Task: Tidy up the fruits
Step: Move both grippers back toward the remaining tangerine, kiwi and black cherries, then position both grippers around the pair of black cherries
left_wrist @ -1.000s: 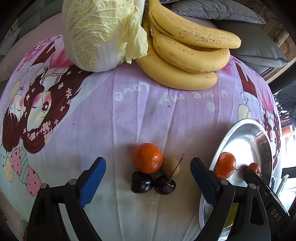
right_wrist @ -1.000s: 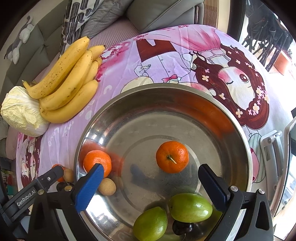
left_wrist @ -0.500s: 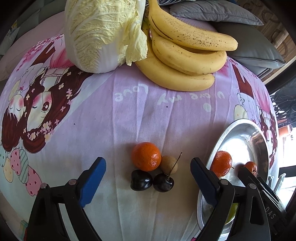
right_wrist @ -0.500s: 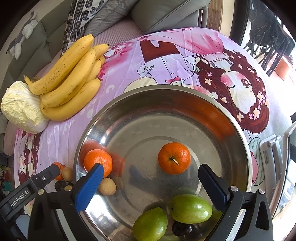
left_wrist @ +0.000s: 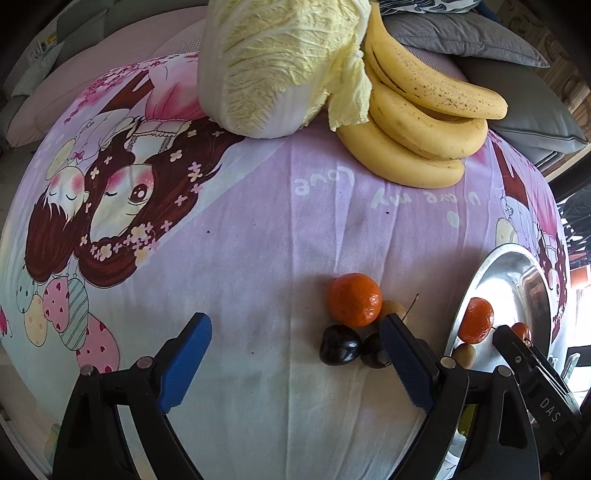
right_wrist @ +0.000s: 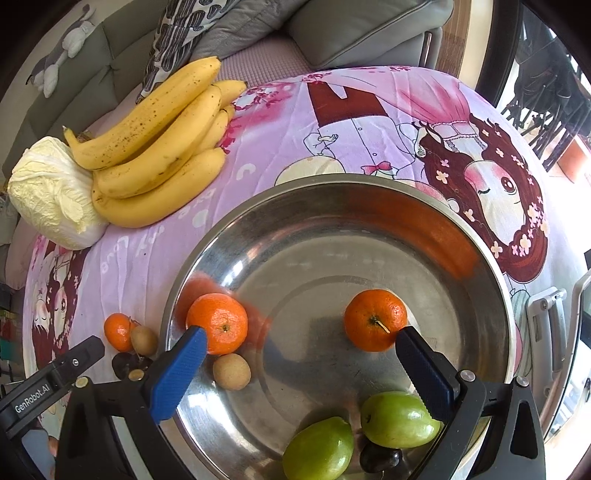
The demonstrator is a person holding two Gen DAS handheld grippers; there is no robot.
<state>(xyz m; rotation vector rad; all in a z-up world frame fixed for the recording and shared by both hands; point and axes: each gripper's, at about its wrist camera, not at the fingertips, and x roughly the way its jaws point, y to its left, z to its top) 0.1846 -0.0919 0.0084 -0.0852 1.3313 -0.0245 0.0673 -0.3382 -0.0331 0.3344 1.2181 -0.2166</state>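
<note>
1. Left gripper [left_wrist: 295, 354] hangs low over the cloth-covered counter [left_wrist: 258, 229] with its blue-padded jaws spread wide and nothing between them.
2. Just off its right finger sits a small cluster of loose fruit: a mandarin [left_wrist: 354, 300], a tan longan [left_wrist: 393, 308] behind it, and two dark cherries [left_wrist: 340, 345] in front, the second partly hidden by the finger. All lie on the cloth, touching or nearly touching one another.
3. Right gripper [right_wrist: 301, 373] hovers over the steel bowl [right_wrist: 369, 192], jaws likewise parted and holding nothing.
4. Inside the bowl, one orange mandarin [right_wrist: 217, 323] rests near the left wall just beside the left finger tip, with a longan [right_wrist: 231, 371] just below it.
5. Another mandarin [right_wrist: 375, 319], stem up, lies near the bowl's middle, close to the right finger tip.
6. Two green fruits [right_wrist: 319, 448] sit side by side at the near edge of the bowl, with a dark cherry [right_wrist: 380, 459] tucked between and below them.
7. A bunch of bananas [right_wrist: 162, 147] lies at the far side of the counter, touching a head of napa cabbage [right_wrist: 51, 192].
8. Grey cushions [right_wrist: 351, 29] sit behind the counter.
</note>
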